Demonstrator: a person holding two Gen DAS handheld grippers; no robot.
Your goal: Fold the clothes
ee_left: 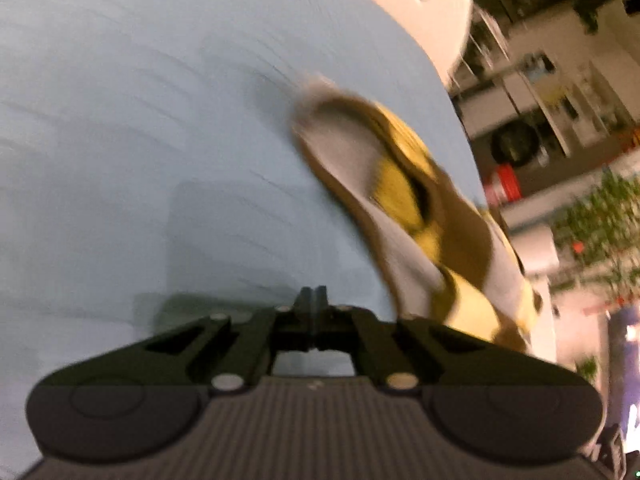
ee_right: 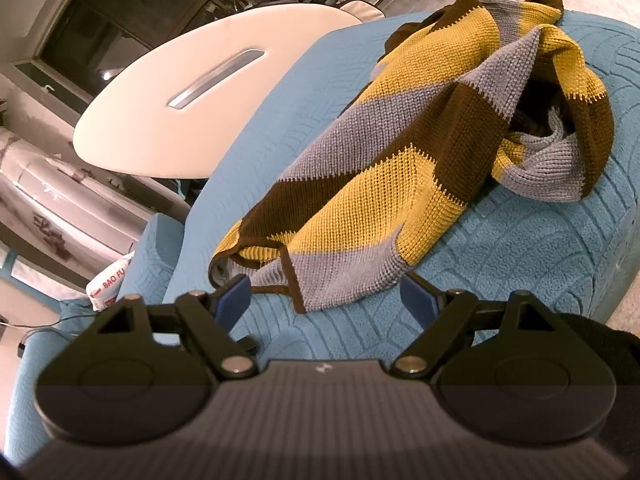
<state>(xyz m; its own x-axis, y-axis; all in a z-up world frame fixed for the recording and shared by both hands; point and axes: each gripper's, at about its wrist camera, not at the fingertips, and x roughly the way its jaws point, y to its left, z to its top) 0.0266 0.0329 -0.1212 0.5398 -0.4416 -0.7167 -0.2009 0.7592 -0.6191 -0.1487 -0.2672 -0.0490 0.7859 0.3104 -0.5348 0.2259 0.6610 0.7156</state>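
On the blue quilted cover [ee_right: 500, 280] the striped knit sweater [ee_right: 400, 152] lies crumpled, looking soft, floppy and stretchy, best pinched at its near hem corner, right gripper [ee_right: 326, 300] fingers spread wide and empty, left gripper [ee_left: 315, 300] fingers closed on nothing.

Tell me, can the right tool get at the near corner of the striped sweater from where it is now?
Probably yes. The right tool stands open, with the striped sweater lying on the blue cover and its near corner just ahead between the fingers; nothing lies between them.
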